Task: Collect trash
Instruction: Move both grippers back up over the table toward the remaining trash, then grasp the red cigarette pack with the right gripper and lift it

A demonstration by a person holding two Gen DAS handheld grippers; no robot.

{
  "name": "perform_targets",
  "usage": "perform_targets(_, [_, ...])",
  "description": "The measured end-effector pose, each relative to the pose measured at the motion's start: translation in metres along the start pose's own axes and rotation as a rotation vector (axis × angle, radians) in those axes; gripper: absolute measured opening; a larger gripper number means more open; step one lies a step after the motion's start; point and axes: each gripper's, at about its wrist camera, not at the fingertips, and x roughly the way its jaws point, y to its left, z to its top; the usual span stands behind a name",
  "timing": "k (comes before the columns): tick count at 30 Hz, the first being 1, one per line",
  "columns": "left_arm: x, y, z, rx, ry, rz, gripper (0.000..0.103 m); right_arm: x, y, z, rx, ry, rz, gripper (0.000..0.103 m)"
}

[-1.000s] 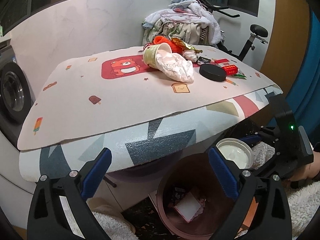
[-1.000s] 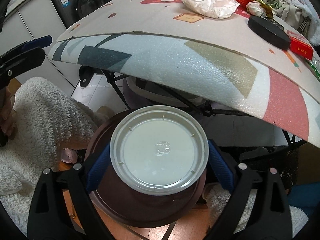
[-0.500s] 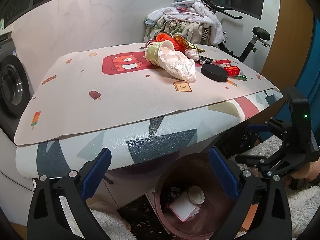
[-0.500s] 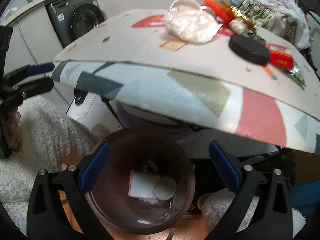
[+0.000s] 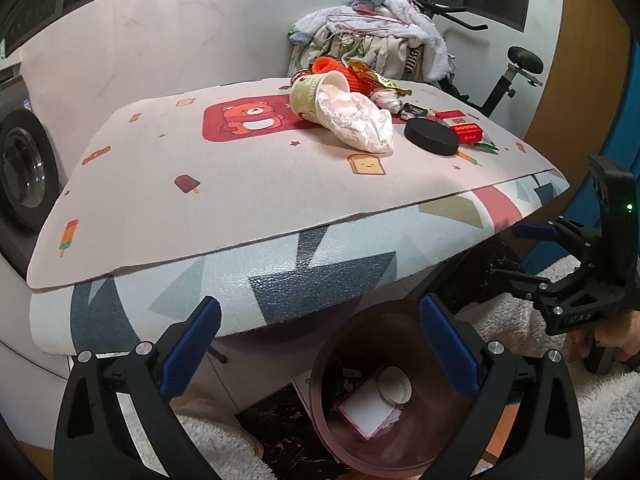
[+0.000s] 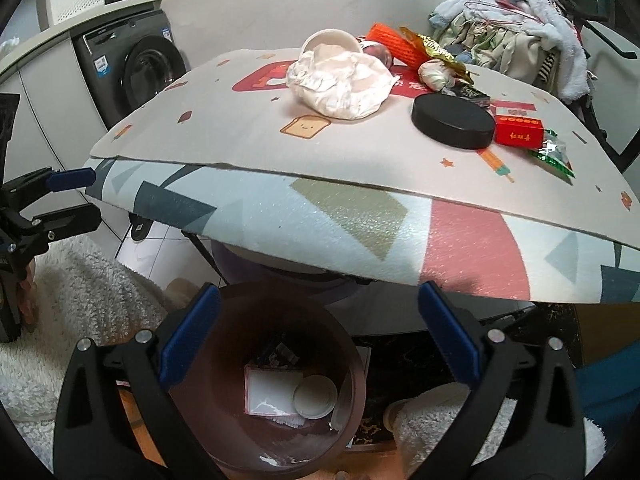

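Both claws hang with jaws wide and nothing between them above a round, smooth maroon trash bin [image 6: 276, 408] on the floor; the right claw [image 6: 318, 340] has just finished spreading its blue-padded fingers, and the left claw [image 5: 320, 344] is equally agape. In the bottom of the bin lie a round white plastic lid [image 6: 315, 395], just at three o'clock of a flat white square packet [image 6: 269, 394]. Above, at twelve o'clock, the tabletop [image 6: 248, 148] carries a soft foam mat printed with toast, popsicles and a red bear panel, its lower layer pebbled with grey, olive and pink triangles. On it sit a crumpled white paper wad [image 6: 340, 82] spilling from a tipped green paper cup [image 5: 310, 94], a flat black round lid [image 6: 452, 120], a red cardboard box [image 6: 518, 131], a green foil wrapper [image 6: 554, 156] and an orange mesh net [image 6: 394, 42]. Fluffy white fabric [image 6: 88, 280] spreads at nine o'clock, beside a dark front-loading washing machine [image 6: 140, 68].
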Motion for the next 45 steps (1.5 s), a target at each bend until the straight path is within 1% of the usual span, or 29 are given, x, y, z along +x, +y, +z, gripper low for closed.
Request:
perform_targets(3, [0.001, 0.003, 0.002, -0.012, 0.006, -0.018, 0.097, -0.002, -0.001, 0.001, 0.006, -0.008, -0.009, 0.097])
perform_targets(5, [-0.001, 0.005, 0.006, -0.024, -0.007, -0.04, 0.097, -0.004, -0.005, 0.003, 0.024, -0.013, -0.02, 0.097])
perform_targets(7, [-0.003, 0.007, 0.012, -0.03, -0.021, -0.046, 0.097, -0.006, -0.011, 0.007, 0.057, -0.024, -0.006, 0.097])
perform_targets(9, [-0.005, 0.008, 0.02, -0.023, -0.039, -0.035, 0.097, -0.012, -0.022, 0.014, 0.097, -0.058, 0.013, 0.098])
perform_targets(12, [-0.008, 0.012, 0.037, -0.01, -0.072, -0.013, 0.097, -0.022, -0.036, 0.027, 0.125, -0.106, -0.027, 0.098])
perform_targets(13, [-0.009, 0.014, 0.045, -0.011, -0.076, -0.014, 0.097, -0.024, -0.041, 0.031, 0.13, -0.119, -0.035, 0.098])
perform_targets(14, [-0.009, 0.017, 0.052, -0.016, -0.077, -0.03, 0.097, -0.028, -0.048, 0.037, 0.138, -0.135, -0.044, 0.098])
perform_targets(16, [-0.008, 0.02, 0.066, -0.023, -0.078, -0.048, 0.097, -0.032, -0.06, 0.047, 0.143, -0.142, -0.047, 0.098])
perform_targets(17, [-0.006, 0.021, 0.073, -0.019, -0.077, -0.041, 0.097, -0.032, -0.066, 0.054, 0.14, -0.136, -0.055, 0.098])
perform_targets(19, [-0.002, 0.021, 0.086, -0.008, -0.077, -0.025, 0.097, -0.033, -0.076, 0.065, 0.127, -0.125, -0.095, 0.098])
perform_targets(21, [0.005, 0.021, 0.097, -0.009, -0.065, -0.024, 0.097, -0.029, -0.09, 0.078, 0.116, -0.101, -0.166, 0.097])
perform_targets(22, [0.009, 0.021, 0.104, -0.017, -0.061, -0.028, 0.097, -0.029, -0.095, 0.082, 0.119, -0.098, -0.185, 0.097])
perform_targets(24, [0.017, 0.021, 0.114, -0.022, -0.051, -0.018, 0.097, -0.027, -0.109, 0.094, 0.129, -0.113, -0.262, 0.097])
perform_targets(25, [0.021, 0.022, 0.118, -0.026, -0.043, -0.012, 0.097, -0.025, -0.116, 0.099, 0.13, -0.114, -0.284, 0.097])
perform_targets(28, [0.035, 0.025, 0.127, -0.05, -0.025, 0.0, 0.097, -0.011, -0.14, 0.121, 0.155, -0.101, -0.309, 0.097])
perform_targets(30, [0.043, 0.027, 0.132, -0.057, -0.026, 0.033, 0.097, -0.001, -0.153, 0.132, 0.172, -0.093, -0.312, 0.095])
perform_targets(31, [0.046, 0.027, 0.134, -0.057, -0.027, 0.051, 0.097, 0.008, -0.16, 0.14, 0.182, -0.084, -0.311, 0.087])
perform_targets(33, [0.051, 0.029, 0.136, -0.06, -0.031, 0.067, 0.097, 0.022, -0.168, 0.15, 0.194, -0.061, -0.32, 0.078])
perform_targets(34, [0.053, 0.031, 0.138, -0.067, -0.033, 0.071, 0.097, 0.03, -0.172, 0.155, 0.201, -0.044, -0.315, 0.075])
perform_targets(35, [0.055, 0.033, 0.14, -0.076, -0.037, 0.072, 0.097, 0.042, -0.179, 0.161, 0.214, -0.022, -0.313, 0.074])
perform_targets(39, [0.064, 0.042, 0.147, -0.123, -0.04, 0.066, 0.097, 0.076, -0.192, 0.173, 0.257, 0.061, -0.348, 0.067])
perform_targets(44, [0.073, 0.05, 0.15, -0.174, -0.036, 0.048, 0.097, 0.105, -0.205, 0.175, 0.333, 0.149, -0.352, 0.066])
perform_targets(45, [0.075, 0.051, 0.15, -0.181, -0.034, 0.044, 0.097, 0.109, -0.205, 0.176, 0.332, 0.158, -0.36, 0.064])
